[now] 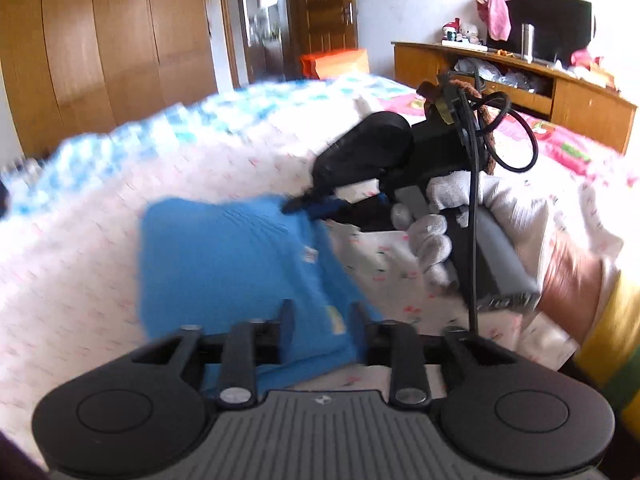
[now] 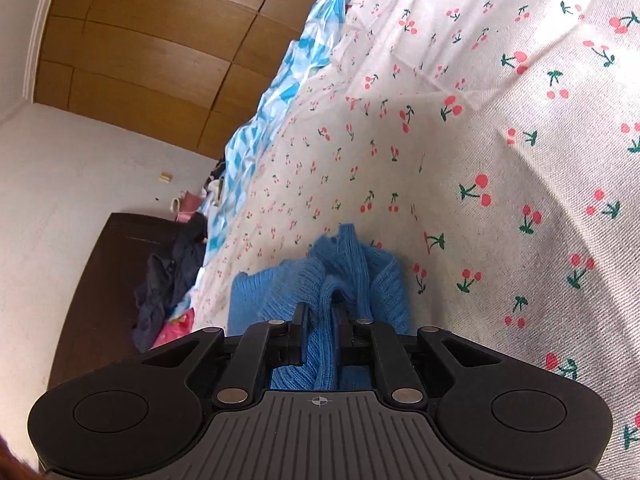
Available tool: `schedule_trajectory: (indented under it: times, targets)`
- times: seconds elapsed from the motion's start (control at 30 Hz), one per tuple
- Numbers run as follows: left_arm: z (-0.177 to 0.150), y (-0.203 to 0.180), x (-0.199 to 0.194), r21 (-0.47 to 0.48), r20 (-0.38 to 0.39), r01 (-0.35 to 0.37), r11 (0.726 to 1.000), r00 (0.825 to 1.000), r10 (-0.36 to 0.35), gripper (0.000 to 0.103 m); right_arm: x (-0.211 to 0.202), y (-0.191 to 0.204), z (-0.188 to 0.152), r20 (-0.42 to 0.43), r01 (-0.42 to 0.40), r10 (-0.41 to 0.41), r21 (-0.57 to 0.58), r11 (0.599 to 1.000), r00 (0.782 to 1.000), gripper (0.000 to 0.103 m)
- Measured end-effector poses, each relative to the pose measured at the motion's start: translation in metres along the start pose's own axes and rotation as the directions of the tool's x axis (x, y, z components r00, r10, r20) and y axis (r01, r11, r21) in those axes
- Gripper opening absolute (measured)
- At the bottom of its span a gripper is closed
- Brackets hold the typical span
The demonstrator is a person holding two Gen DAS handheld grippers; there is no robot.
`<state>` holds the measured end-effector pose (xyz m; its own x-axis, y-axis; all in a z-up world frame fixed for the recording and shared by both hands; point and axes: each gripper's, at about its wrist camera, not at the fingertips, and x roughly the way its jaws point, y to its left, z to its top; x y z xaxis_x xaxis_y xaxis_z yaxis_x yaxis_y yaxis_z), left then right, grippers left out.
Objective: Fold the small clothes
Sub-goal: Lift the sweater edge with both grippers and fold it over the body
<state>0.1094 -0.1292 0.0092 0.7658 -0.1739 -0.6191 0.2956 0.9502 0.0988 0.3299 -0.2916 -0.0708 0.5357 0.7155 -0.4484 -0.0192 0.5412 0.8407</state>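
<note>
Right tongs (image 2: pixel 320 320) pinching blue knit (image 2: pixel 352 264), left tongs (image 1: pixel 322 312) parted.

White knit glove (image 1: pixel 432 236), black ribbed gripper (image 1: pixel 320 320).

Bright daylight, motion blur, fisheye-curved edges
</note>
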Motion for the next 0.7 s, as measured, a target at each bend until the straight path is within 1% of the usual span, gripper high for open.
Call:
schedule_trajectory:
  times: [0.03,0.1,0.17,0.2,0.27,0.33,0.37,0.47,0.57,0.6,0.67,0.7]
  targets:
    - [-0.003,-0.001,-0.001,0.018,-0.001,-0.018,1.000,1.000,0.018,0.051,0.001,0.000,0.000,-0.001,0.001,-0.001,-0.002,1.000,1.000,0.012]
    - [-0.008,-0.003,0.004,0.062,-0.009,-0.044,0.997,0.999,0.045,0.051,0.000,0.001,-0.001,-0.001,0.002,-0.002,-0.003,1.000,1.000,0.012]
    - [-0.014,-0.012,0.009,0.142,-0.004,-0.073,0.987,0.997,0.075,0.051,-0.001,0.000,-0.002,-0.002,0.002,-0.002,-0.002,1.000,1.000,0.012]
    - [-0.017,-0.017,0.012,0.188,0.006,-0.089,0.978,0.996,0.090,0.051,-0.001,-0.001,-0.002,-0.002,0.002,-0.002,0.000,1.000,1.000,0.012]
    - [-0.022,-0.027,0.014,0.289,0.030,-0.125,0.949,0.992,0.122,0.051,0.000,-0.001,-0.002,-0.004,0.000,0.000,0.006,1.000,1.000,0.012]
    - [-0.026,-0.034,0.015,0.372,0.053,-0.141,0.917,0.990,0.131,0.051,0.000,-0.002,-0.002,-0.006,0.000,0.000,0.008,1.000,1.000,0.012]
    - [-0.028,-0.036,0.015,0.397,0.057,-0.139,0.907,0.990,0.127,0.051,0.000,-0.002,-0.002,-0.007,-0.001,0.001,0.008,1.000,1.000,0.012]
    - [-0.031,-0.036,0.016,0.421,0.035,-0.125,0.898,0.992,0.121,0.052,0.001,-0.002,-0.002,-0.010,-0.004,0.005,0.008,1.000,1.000,0.012]
    - [-0.032,-0.033,0.028,0.429,0.012,-0.147,0.891,0.987,0.158,0.052,0.001,-0.003,-0.002,-0.012,-0.006,0.006,0.009,1.000,1.000,0.012]
    - [-0.032,-0.032,0.032,0.423,0.005,-0.153,0.893,0.986,0.167,0.052,0.000,-0.003,-0.002,-0.012,-0.007,0.007,0.009,1.000,1.000,0.012]
    - [-0.029,-0.028,0.038,0.395,-0.005,-0.158,0.905,0.985,0.174,0.052,0.000,-0.003,-0.003,-0.012,-0.007,0.007,0.009,1.000,1.000,0.012]
    - [-0.027,-0.027,0.039,0.383,-0.004,-0.158,0.910,0.985,0.173,0.049,0.000,-0.003,-0.003,-0.011,-0.006,0.007,0.009,1.000,1.000,0.012]
